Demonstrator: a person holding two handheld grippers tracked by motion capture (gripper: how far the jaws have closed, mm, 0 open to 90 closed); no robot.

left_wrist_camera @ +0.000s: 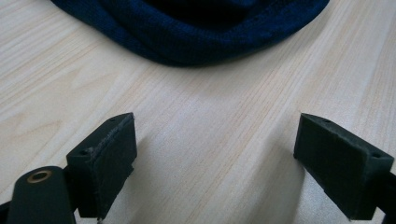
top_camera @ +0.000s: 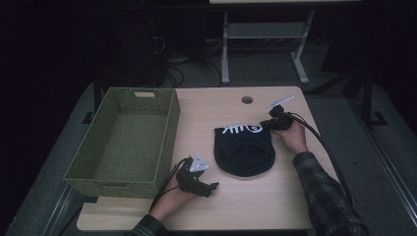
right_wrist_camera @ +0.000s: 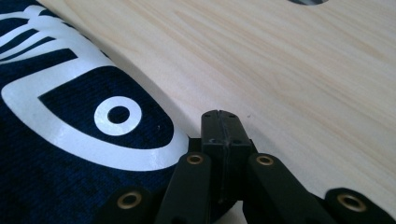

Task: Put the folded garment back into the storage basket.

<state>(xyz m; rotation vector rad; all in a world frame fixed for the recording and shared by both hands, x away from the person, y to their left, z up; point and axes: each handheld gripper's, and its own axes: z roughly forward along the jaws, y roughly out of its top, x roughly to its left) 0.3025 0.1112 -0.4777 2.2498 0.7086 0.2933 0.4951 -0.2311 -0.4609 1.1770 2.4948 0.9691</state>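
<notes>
Dark blue garment (top_camera: 244,150), white print: laid flat on the table (top_camera: 255,206), outside the woven basket (top_camera: 123,140); nothing judged stowed yet. Right gripper (top_camera: 269,124): jaws pressed together at its printed edge, fabric possibly pinched. Left gripper (top_camera: 212,188): jaws apart, garment just ahead.

My dark navy garment (top_camera: 244,148) lies bunched flat on the wooden table (top_camera: 255,201), right of the green woven basket (top_camera: 125,142); white printed lettering (right_wrist_camera: 70,107) runs along its far edge; its rounded, rolled hem faces me.
</notes>
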